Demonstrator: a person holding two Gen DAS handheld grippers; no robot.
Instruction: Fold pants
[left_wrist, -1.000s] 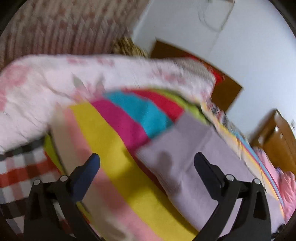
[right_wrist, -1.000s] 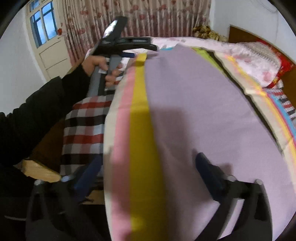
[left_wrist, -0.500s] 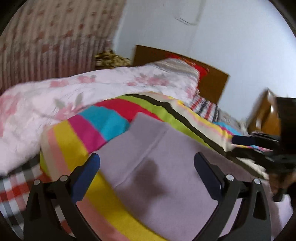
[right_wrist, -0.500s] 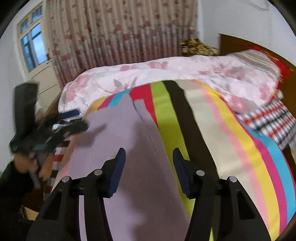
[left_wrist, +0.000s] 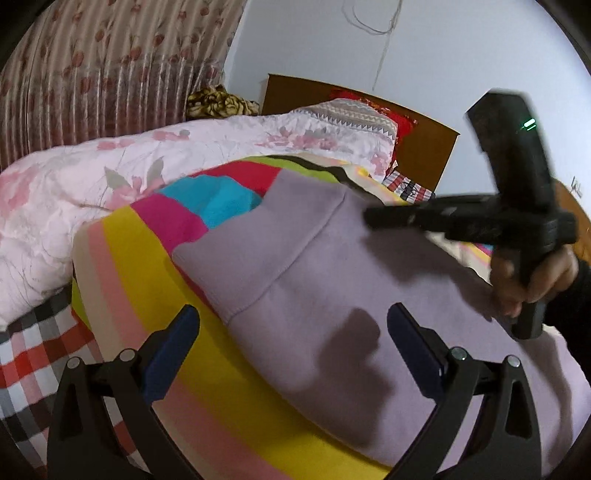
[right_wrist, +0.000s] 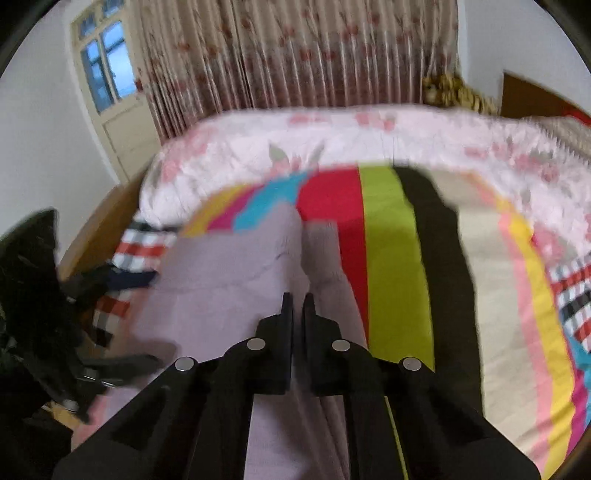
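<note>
Our left tool (left_wrist: 291, 341) hangs with its jaws wide apart over the pants (left_wrist: 332, 295), which lie flat on the striped blanket (left_wrist: 140, 258) on the bed. Our right tool (right_wrist: 298, 306) has just closed, jaws together above the pants; whether fabric is pinched we cannot tell.

Pants (left_wrist: 332, 280) on striped blanket (left_wrist: 147, 280), quilt (left_wrist: 110, 166) behind, headboard (left_wrist: 424, 147) beyond quilt

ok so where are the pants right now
The lilac pants lie spread on the striped blanket on the bed, filling the middle of both wrist views, with the pink floral quilt bunched just beyond them toward the curtain.
</note>
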